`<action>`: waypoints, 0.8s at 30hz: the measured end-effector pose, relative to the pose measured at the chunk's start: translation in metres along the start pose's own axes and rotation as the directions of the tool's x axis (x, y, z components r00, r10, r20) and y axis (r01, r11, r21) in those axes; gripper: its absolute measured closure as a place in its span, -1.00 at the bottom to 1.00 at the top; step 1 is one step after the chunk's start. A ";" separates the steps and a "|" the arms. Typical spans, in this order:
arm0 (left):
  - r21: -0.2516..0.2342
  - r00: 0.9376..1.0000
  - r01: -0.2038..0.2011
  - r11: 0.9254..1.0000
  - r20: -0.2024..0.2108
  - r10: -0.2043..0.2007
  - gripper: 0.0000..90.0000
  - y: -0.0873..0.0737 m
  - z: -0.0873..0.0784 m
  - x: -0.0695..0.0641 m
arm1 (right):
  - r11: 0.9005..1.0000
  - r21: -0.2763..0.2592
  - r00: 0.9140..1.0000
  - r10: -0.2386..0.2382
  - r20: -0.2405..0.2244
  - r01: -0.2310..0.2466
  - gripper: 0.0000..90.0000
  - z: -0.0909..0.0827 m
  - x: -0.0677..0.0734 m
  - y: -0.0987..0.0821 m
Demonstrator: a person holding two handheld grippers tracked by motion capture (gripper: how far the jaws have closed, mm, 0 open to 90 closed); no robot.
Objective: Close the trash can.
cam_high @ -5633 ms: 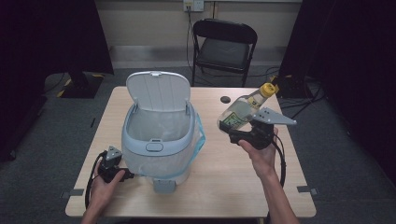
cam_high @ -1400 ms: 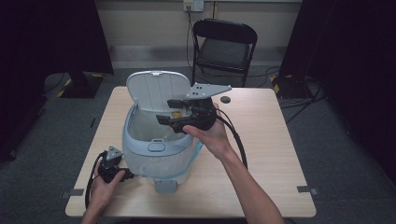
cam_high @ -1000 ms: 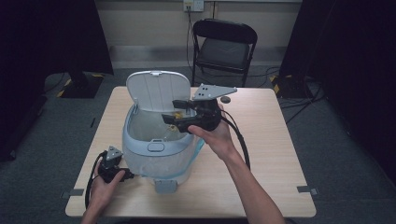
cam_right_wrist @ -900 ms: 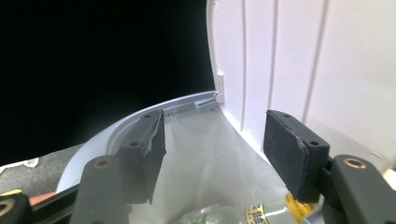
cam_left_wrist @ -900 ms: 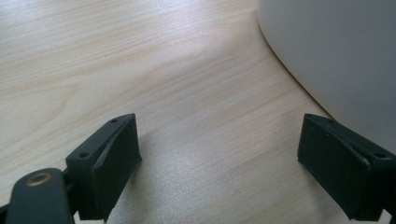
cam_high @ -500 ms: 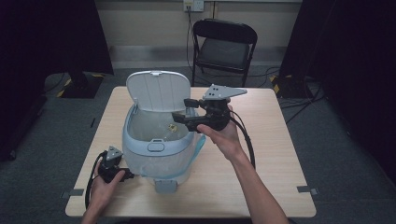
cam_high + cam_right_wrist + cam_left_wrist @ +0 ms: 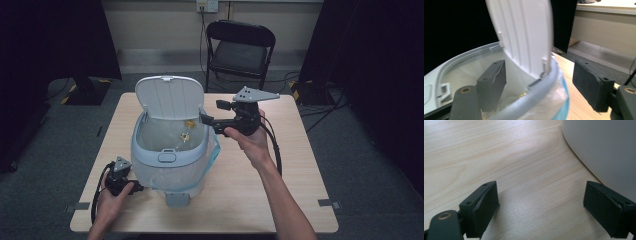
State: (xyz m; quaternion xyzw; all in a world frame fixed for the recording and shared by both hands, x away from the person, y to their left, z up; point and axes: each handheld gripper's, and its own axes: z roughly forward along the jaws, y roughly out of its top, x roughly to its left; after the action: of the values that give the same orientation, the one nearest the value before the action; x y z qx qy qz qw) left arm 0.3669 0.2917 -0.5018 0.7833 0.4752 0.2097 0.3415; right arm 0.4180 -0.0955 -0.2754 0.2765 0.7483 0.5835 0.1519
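One pale grey bin (image 7: 170, 150) on the table (image 7: 300, 165), lid upright, clear liner, yellow-capped bottle (image 7: 186, 135) inside, right tool (image 7: 209, 120) just opened, empty, left tool (image 7: 137, 188) apart

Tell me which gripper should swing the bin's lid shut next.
Right. The right gripper hovers open at the rim of the pale grey plastic bin, beside its raised white lid. The left gripper rests open on the wooden table at the bin's base, far below the lid.
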 end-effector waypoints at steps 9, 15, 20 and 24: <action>0.000 1.000 0.000 1.000 0.000 0.000 -0.73 0.000 0.000 0.000 | 0.999 0.028 0.997 0.035 0.069 -0.037 -0.43 0.004 -0.023 -0.004; -0.001 1.000 0.002 1.000 0.003 -0.002 -0.73 0.000 0.000 0.000 | 0.998 0.042 0.994 0.050 0.101 -0.054 -0.43 0.010 -0.037 -0.004; -0.001 1.000 0.000 1.000 0.003 0.000 -0.73 0.000 0.000 0.000 | 0.997 0.043 0.990 0.059 0.128 -0.065 -0.45 0.016 -0.044 -0.002; -0.001 1.000 0.001 1.000 0.003 -0.001 -0.73 0.000 0.000 0.000 | 0.996 0.047 0.988 0.067 0.139 -0.075 -0.48 0.023 -0.051 -0.002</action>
State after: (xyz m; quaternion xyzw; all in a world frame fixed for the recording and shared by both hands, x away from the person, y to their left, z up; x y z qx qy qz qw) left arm 0.3671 0.2918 -0.5019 0.7832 0.4751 0.2085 0.3427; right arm 0.4709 -0.1073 -0.2883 0.3462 0.7409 0.5484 0.1747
